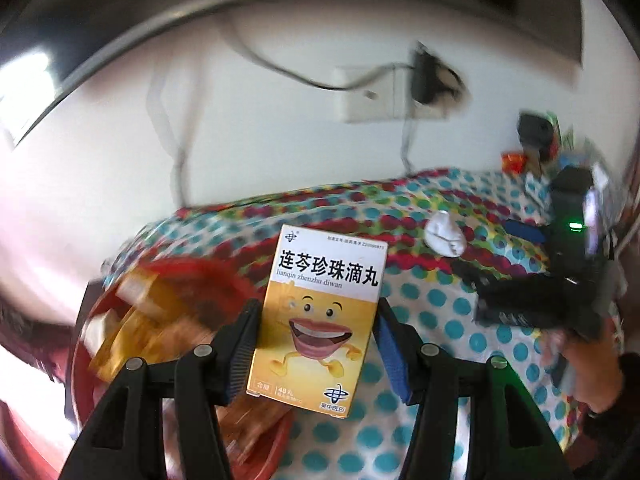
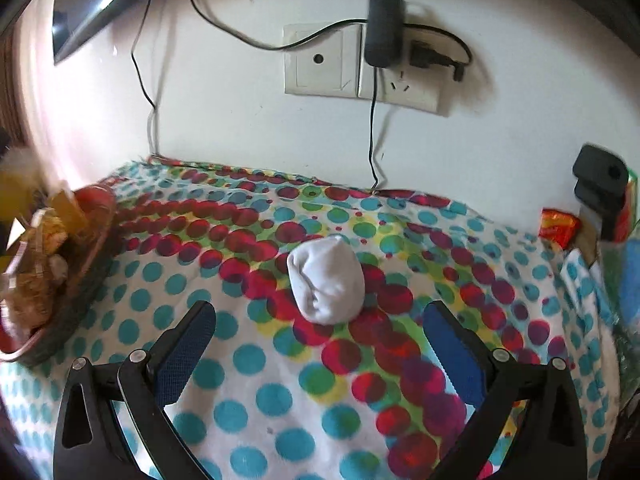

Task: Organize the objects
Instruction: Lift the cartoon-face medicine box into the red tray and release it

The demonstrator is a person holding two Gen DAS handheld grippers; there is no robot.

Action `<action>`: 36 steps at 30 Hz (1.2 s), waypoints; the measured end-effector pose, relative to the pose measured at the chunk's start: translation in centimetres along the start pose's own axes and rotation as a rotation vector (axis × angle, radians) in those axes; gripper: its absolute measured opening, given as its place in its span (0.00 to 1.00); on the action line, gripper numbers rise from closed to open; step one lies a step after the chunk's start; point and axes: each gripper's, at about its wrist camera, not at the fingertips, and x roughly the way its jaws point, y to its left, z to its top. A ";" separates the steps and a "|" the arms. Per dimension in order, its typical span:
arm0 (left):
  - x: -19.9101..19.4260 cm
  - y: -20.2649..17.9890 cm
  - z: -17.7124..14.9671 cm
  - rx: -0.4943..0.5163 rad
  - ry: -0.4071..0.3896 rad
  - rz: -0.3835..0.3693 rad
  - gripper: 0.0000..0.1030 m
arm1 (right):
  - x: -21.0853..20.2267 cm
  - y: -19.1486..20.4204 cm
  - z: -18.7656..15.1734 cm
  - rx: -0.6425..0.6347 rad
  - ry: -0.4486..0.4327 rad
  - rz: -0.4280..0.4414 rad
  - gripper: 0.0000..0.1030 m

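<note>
My left gripper [image 1: 316, 336] is shut on a yellow and white medicine box [image 1: 320, 308] with a cartoon face, pads pressed on both its sides. It holds the box upright above the dotted cloth, beside a red basket [image 1: 240, 280] of yellow packets at the left. A rolled white sock [image 2: 326, 284] lies on the cloth in the right wrist view. My right gripper [image 2: 320, 320] stands open just short of it, fingers spread wider than the sock. The left wrist view shows the sock [image 1: 444, 232] further back and the right gripper [image 1: 492, 268], blurred, in a person's hand.
The red basket [image 2: 96, 236] sits at the cloth's left edge. A red packet [image 2: 558, 222], a black object [image 2: 600, 184] and other clutter crowd the far right. Behind the cloth a white wall carries sockets [image 2: 320, 60], a black adapter [image 2: 384, 28] and hanging cables.
</note>
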 end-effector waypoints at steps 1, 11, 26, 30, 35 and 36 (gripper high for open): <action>-0.8 1.4 -0.8 -0.022 -0.009 0.017 0.55 | 0.3 0.5 0.1 -0.009 -0.002 -0.020 1.00; -4.1 14.9 -9.9 -0.259 0.048 0.196 0.56 | 4.3 4.2 1.8 -0.078 0.057 -0.071 1.00; 2.0 19.4 -12.2 -0.478 0.103 0.282 0.57 | 6.8 2.4 2.2 -0.030 0.104 -0.059 1.00; 4.2 20.0 -12.1 -0.490 0.141 0.323 0.59 | 7.4 2.2 1.9 -0.020 0.121 -0.044 1.00; 3.3 20.1 -12.7 -0.491 0.091 0.341 0.67 | 7.5 2.2 1.9 -0.031 0.118 -0.029 1.00; 2.2 19.8 -13.0 -0.493 0.056 0.334 0.67 | 7.6 2.2 1.8 -0.031 0.121 -0.025 1.00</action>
